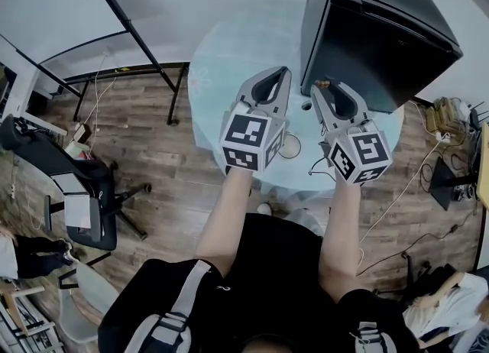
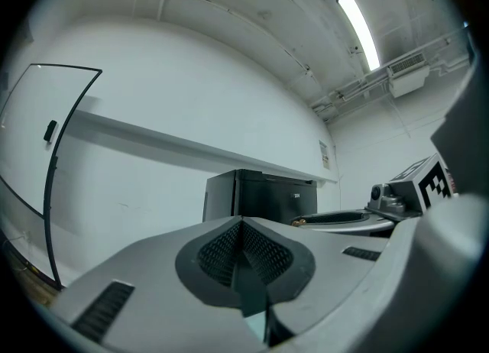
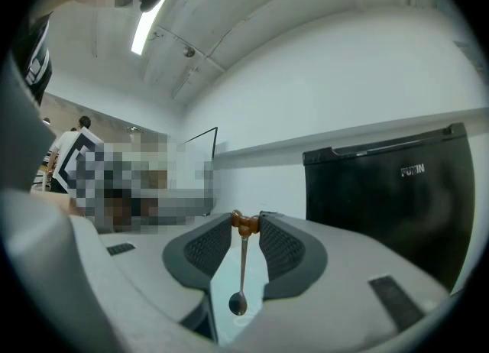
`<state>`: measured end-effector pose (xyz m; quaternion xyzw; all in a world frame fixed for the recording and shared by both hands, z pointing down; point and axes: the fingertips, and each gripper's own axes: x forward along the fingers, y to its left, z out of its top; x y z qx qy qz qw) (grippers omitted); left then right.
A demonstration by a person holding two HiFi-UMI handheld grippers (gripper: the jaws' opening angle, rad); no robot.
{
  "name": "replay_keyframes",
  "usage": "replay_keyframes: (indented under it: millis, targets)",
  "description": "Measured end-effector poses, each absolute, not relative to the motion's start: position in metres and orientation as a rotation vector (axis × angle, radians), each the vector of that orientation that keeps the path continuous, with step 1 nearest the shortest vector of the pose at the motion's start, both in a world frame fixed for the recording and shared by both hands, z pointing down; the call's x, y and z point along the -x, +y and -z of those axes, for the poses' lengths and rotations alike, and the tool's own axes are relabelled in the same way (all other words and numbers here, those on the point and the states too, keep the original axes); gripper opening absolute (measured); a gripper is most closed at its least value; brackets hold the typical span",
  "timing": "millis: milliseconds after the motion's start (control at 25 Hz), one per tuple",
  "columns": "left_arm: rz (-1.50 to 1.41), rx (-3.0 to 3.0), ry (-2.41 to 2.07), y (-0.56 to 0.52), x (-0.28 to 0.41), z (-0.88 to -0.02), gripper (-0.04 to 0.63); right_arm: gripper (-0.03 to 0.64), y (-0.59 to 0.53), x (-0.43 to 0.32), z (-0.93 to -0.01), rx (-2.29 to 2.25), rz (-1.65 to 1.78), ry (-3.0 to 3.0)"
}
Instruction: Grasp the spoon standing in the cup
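On the far left a black chair (image 1: 80, 191) stands on the wood floor. Next comes the round glass worktop (image 1: 221, 61). The left tongs (image 1: 280, 72) (image 2: 242, 223) are held up over it. Their two jaws are pressed together and there is nothing in them. Just beside them, down on the glass, sits a small round white thing (image 1: 291, 146) that looks like the cup from above. The right tongs (image 1: 325, 88) (image 3: 245, 220) are clamped on the spoon (image 3: 242, 267). They pinch its brown top end, and its little bowl hangs straight down between the jaws, up in the air. To the right stands a big black box (image 1: 382, 30) (image 3: 382, 199).
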<state>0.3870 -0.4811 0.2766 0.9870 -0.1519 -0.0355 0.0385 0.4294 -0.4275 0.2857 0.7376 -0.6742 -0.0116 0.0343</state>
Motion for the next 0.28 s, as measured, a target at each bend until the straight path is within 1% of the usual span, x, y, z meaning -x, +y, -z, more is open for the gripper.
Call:
replay_keyframes:
  millis: [280]
  targets:
    - [0.099,-3.041,-0.476,-0.4796,-0.3808,-0.2763,0.002,0.121,-0.4211,-0.4269,-0.2778,-2.273,0.06,-2.083]
